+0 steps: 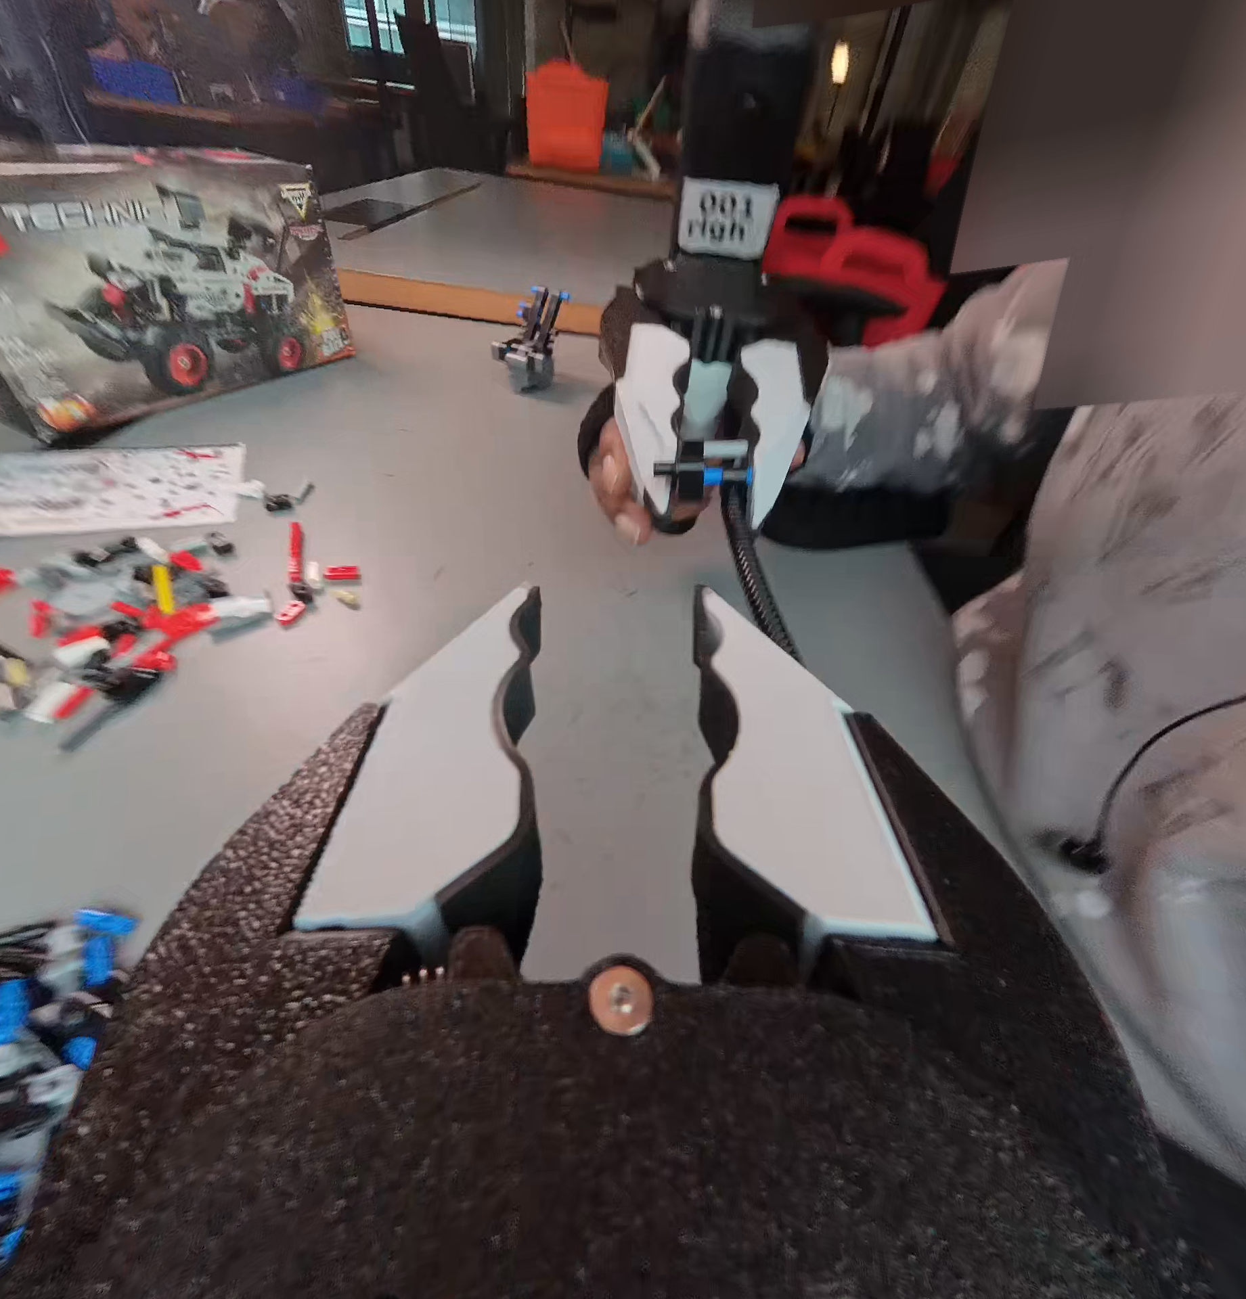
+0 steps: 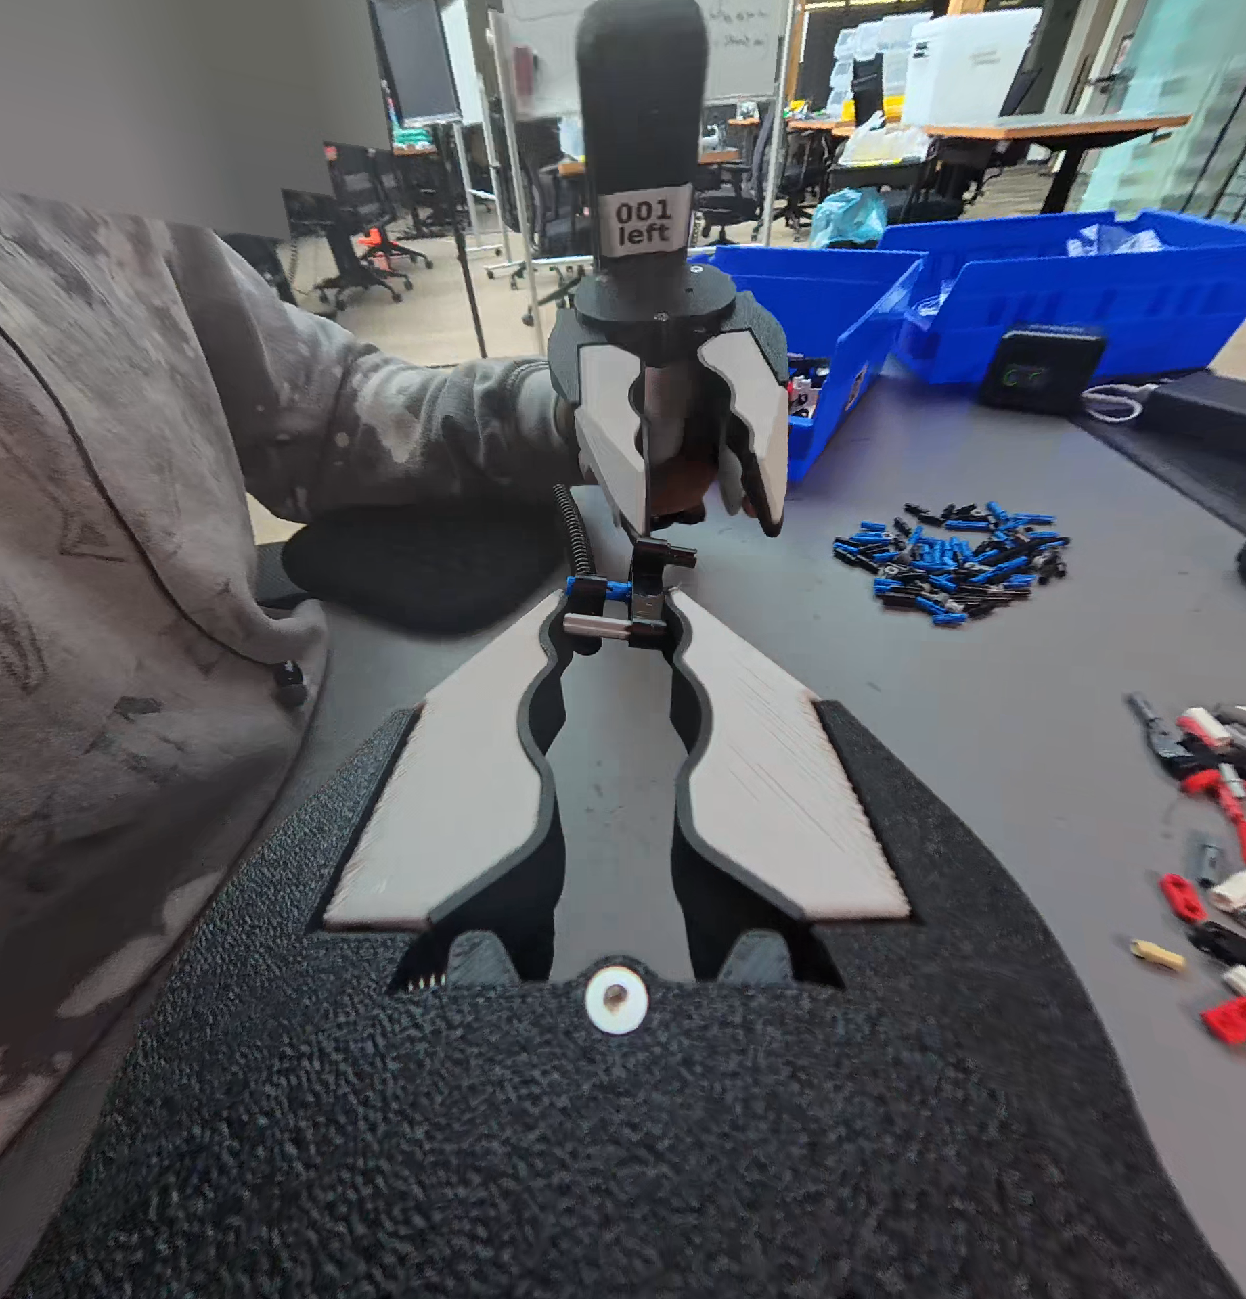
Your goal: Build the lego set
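Holding a small lego piece (image 2: 623, 604) at its tips, my right gripper (image 2: 616, 618) is squeezed onto it. The piece is black and grey with blue pins sticking out the side. It is up in the air above the grey table (image 1: 465, 450), not resting on it.

My left gripper (image 1: 616, 597) is held wide apart with nothing between its fingers (image 1: 465, 703). Only bare table shows in the gap. The two grippers face each other, tips near but not touching.

From the left side I can see the right gripper (image 1: 708, 485) farther off with the same little piece (image 1: 704, 467) pinched in it. A hand (image 1: 616, 485) in a grey patterned sleeve (image 1: 922, 401) holds that tool.

Next to my left gripper, on the table, lies a messy pile of red, white, black and grey lego parts (image 1: 120, 618). Behind the pile is a paper instruction sheet (image 1: 106, 485). Behind that stands the lego box (image 1: 149, 281) with a truck picture on it. A small built lego part (image 1: 532, 341) stands alone farther back.

On the right side view there is a heap of blue and black pins (image 2: 950, 562) on the table. Blue bins (image 2: 1028, 295) sit behind it. A small black box (image 2: 1038, 369) with a cord is near the bins.
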